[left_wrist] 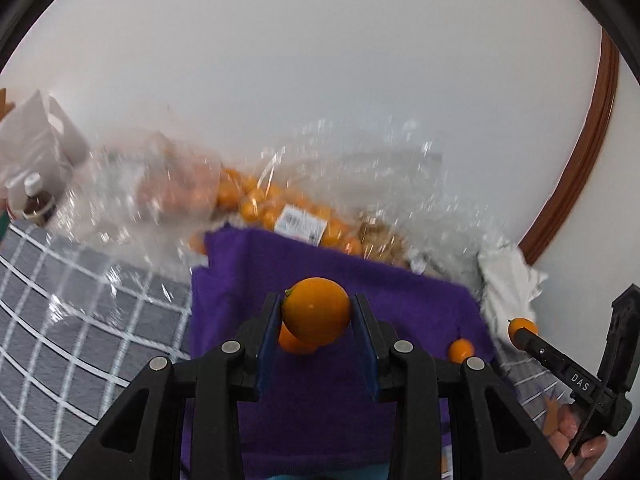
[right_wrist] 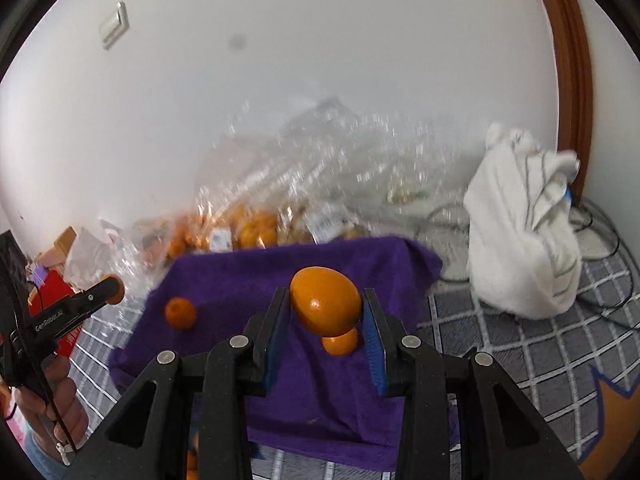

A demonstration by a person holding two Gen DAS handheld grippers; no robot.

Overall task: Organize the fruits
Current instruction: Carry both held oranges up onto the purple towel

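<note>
We saw left hand-held gripper (left_wrist: 316, 312) clamped on a kumquat (left_wrist: 316, 310) above purple towel (left_wrist: 400, 300) | right hand-held gripper (right_wrist: 325, 307) gripped another kumquat (right_wrist: 325, 304) | loose kumquats (right_wrist: 181, 312) lay on towel | far: blurred plastic bags of fruit (left_wrist: 280, 208)
</note>
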